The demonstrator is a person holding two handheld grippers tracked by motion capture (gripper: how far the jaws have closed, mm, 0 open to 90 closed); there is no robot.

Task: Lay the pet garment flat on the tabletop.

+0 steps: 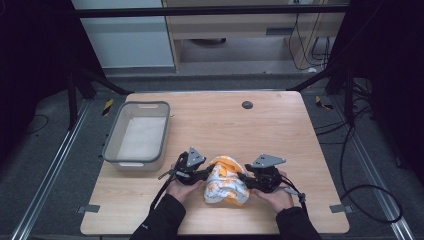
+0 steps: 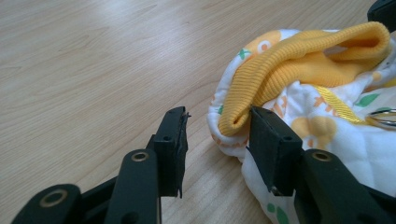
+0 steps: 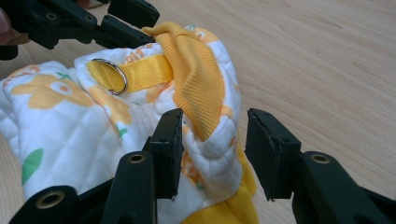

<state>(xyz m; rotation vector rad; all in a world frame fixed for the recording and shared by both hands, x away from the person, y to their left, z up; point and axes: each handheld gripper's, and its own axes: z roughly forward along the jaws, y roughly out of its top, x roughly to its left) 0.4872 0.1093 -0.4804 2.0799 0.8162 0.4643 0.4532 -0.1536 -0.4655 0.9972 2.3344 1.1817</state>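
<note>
On the wooden table (image 1: 280,125), the quilted garment (image 1: 226,186) is bracketed by the left gripper (image 2: 215,140) and right gripper (image 3: 212,144), both standing open; each ribbed yellow trim (image 2: 299,60) edge should be seated fully between the pads before they are closed.

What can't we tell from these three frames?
- Right gripper view: one pad touches the quilted garment; the fold hides whether the other does.
- Left gripper view: the yellow ribbed cuff hides how far the garment sits between the jaws.
- High view: bin near wall hides part of its floor.
- Metal ring is cut off in the left gripper view.
</note>
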